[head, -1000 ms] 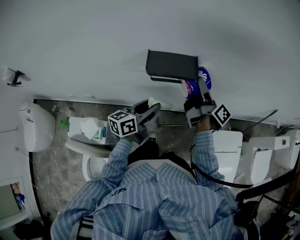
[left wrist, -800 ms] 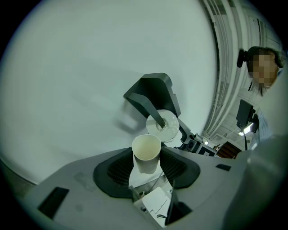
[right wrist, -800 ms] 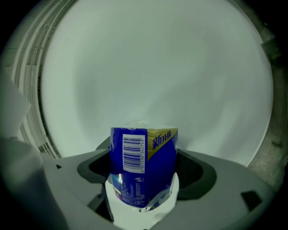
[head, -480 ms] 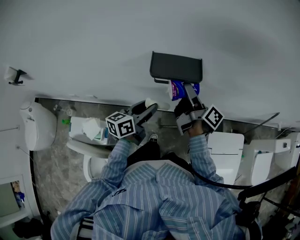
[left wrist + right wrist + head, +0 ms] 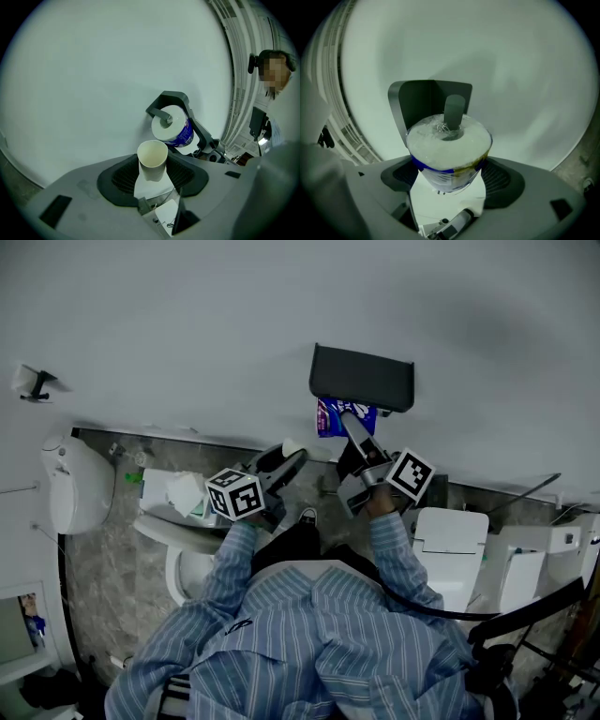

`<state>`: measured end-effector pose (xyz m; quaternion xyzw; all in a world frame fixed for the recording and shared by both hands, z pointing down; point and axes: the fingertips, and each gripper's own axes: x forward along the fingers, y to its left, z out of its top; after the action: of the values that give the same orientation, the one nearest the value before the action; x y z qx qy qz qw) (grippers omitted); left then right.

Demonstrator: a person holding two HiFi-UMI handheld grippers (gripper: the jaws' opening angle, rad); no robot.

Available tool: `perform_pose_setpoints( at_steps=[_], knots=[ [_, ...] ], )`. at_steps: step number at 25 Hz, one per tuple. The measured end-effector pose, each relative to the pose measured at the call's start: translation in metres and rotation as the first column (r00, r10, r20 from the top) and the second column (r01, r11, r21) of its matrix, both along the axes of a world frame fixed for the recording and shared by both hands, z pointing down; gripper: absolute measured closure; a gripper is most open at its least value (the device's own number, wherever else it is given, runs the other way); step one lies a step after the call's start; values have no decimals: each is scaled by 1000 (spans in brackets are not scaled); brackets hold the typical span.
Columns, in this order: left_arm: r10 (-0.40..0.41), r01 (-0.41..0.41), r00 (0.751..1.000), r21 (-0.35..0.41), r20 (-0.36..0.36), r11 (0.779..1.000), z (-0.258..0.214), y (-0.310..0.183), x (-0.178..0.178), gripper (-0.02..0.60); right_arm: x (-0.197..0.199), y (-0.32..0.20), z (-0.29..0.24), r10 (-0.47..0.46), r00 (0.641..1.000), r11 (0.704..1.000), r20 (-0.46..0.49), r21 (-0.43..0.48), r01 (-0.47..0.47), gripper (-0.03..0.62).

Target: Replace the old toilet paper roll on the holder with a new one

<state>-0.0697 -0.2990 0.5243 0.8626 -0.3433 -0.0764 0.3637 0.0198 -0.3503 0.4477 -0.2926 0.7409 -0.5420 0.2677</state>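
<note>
The dark grey holder (image 5: 362, 377) hangs on the white wall. My right gripper (image 5: 353, 430) is shut on the new roll (image 5: 344, 415), still in its clear and blue wrapper, right under the holder. In the right gripper view the roll (image 5: 449, 150) meets the tip of the holder's spindle (image 5: 453, 111) at its core. My left gripper (image 5: 286, 457) is lower left of the holder, shut on the empty cardboard tube (image 5: 292, 447). In the left gripper view the tube (image 5: 152, 160) stands upright between the jaws, with the roll (image 5: 172, 127) and holder (image 5: 169, 100) beyond it.
A toilet (image 5: 178, 531) with a tissue pack (image 5: 184, 491) on it stands below left. A white fixture (image 5: 73, 488) is at far left, and a small wall hook (image 5: 33, 382) above it. More white toilets (image 5: 450, 540) stand at right.
My right gripper has carried the wrapped roll leftward from the holder's right end to under its middle. My left gripper with the tube has drifted slightly left and down.
</note>
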Motion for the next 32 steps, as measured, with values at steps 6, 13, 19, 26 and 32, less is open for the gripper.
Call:
perform_pose_setpoints(
  at_steps=[6, 13, 19, 26, 32],
  knots=[
    [-19, 19, 1000, -3, -7, 1000, 3, 2, -4, 399, -5, -3, 1, -29, 999, 1000, -29, 2, 29, 175],
    [-21, 21, 1000, -3, -18, 1000, 2, 2, -3, 399, -6, 0, -1, -41, 998, 999, -50, 25, 43, 175],
    [-13, 13, 1000, -3, -19, 1000, 2, 8, 6, 399, -4, 21, 11, -87, 955, 993, -284, 58, 107, 175],
    [-16, 16, 1000, -1, -20, 1000, 0, 27, 20, 399, 13, 47, 5, -99, 952, 990, -289, 71, 124, 175],
    [-27, 28, 1000, 8, -15, 1000, -6, 56, 32, 399, 36, 80, 12, -108, 943, 989, -316, 67, 136, 175]
  ],
)
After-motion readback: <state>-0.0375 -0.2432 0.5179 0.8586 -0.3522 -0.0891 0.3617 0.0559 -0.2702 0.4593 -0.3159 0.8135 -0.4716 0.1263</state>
